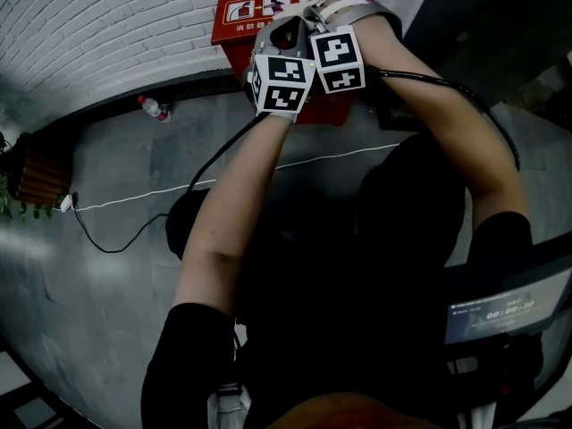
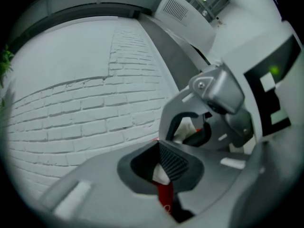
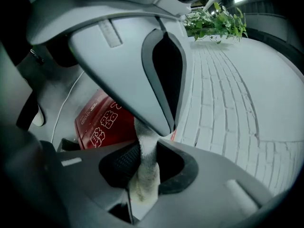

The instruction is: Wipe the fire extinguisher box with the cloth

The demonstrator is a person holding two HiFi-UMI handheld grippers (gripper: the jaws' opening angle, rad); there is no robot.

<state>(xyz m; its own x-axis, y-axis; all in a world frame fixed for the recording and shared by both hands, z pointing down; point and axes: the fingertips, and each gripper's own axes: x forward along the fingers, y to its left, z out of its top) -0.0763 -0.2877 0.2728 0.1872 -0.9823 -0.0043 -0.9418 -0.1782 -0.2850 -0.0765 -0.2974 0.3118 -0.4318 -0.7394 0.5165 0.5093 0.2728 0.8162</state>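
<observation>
Corridor: white brick wall (image 1: 107, 34), grey floor (image 1: 89, 275), fire extinguisher box (image 1: 237, 16)

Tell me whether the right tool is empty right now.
No, the right tool is clamped on a pale cloth, which hangs between its jaws in front of the red box.

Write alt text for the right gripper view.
The right gripper is shut on a pale cloth, with the left gripper close above it. Behind are the red fire extinguisher box at left, a white brick wall at right and green plants at top.

Wall (image 1: 107, 25) right behind box (image 1: 234, 27); bottle (image 1: 154, 107) & cable (image 1: 134, 197) on flr
</observation>
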